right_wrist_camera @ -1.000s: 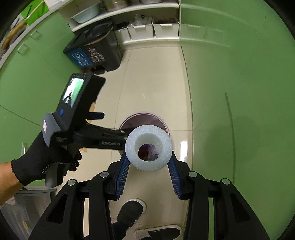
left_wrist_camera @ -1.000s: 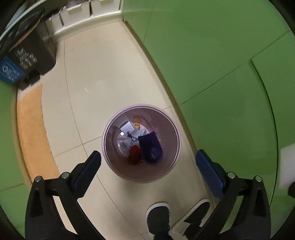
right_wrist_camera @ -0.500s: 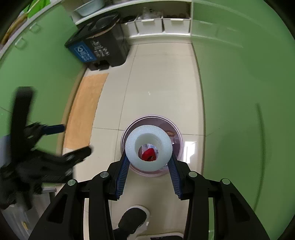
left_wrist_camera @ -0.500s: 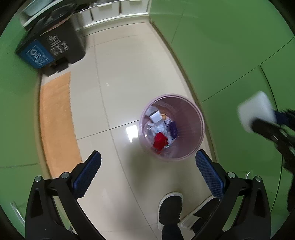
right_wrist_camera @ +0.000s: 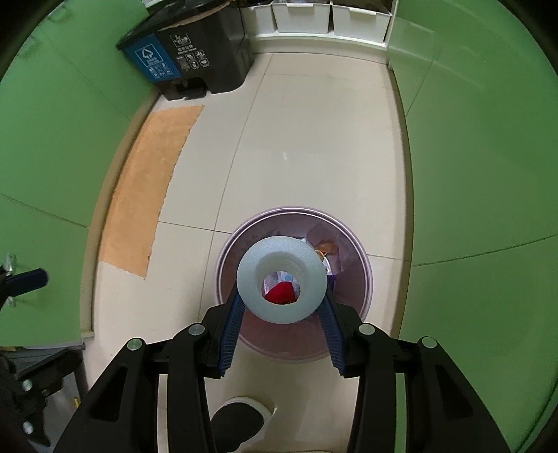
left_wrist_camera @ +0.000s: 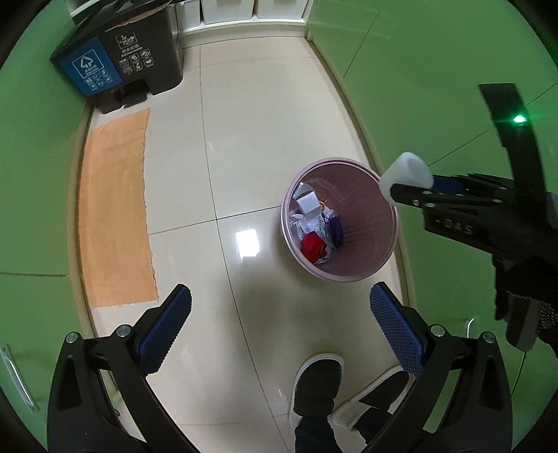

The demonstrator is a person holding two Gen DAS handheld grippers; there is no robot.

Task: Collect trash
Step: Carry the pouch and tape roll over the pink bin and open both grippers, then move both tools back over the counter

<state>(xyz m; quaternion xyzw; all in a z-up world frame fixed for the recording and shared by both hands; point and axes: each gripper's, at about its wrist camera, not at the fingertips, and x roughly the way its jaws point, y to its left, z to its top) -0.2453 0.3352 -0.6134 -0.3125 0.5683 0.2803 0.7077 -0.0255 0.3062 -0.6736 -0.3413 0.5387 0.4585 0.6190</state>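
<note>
A pink waste bin (left_wrist_camera: pixel 382 259) stands on the tiled floor beside the green wall, holding a red wrapper (left_wrist_camera: pixel 311 245), a purple packet (left_wrist_camera: pixel 335 225) and white paper scraps. My right gripper (right_wrist_camera: pixel 281 303) is shut on a white foam ring (right_wrist_camera: pixel 307 268) and holds it straight above the bin (right_wrist_camera: pixel 362 268); the red wrapper shows through the ring's hole. In the left wrist view the ring (left_wrist_camera: pixel 406 174) hangs over the bin's far right rim. My left gripper (left_wrist_camera: pixel 280 319) is open and empty, well above the floor to the left of the bin.
A black and blue twin recycling bin (left_wrist_camera: pixel 118 59) stands at the back left, with an orange mat (left_wrist_camera: pixel 113 212) in front of it. White storage boxes (right_wrist_camera: pixel 329 15) line the back shelf. The person's shoes (left_wrist_camera: pixel 315 381) are near the bin. Green cabinets flank both sides.
My left gripper has swung left and back, away from over the bin. My right gripper with the foam ring has settled over the bin's opening.
</note>
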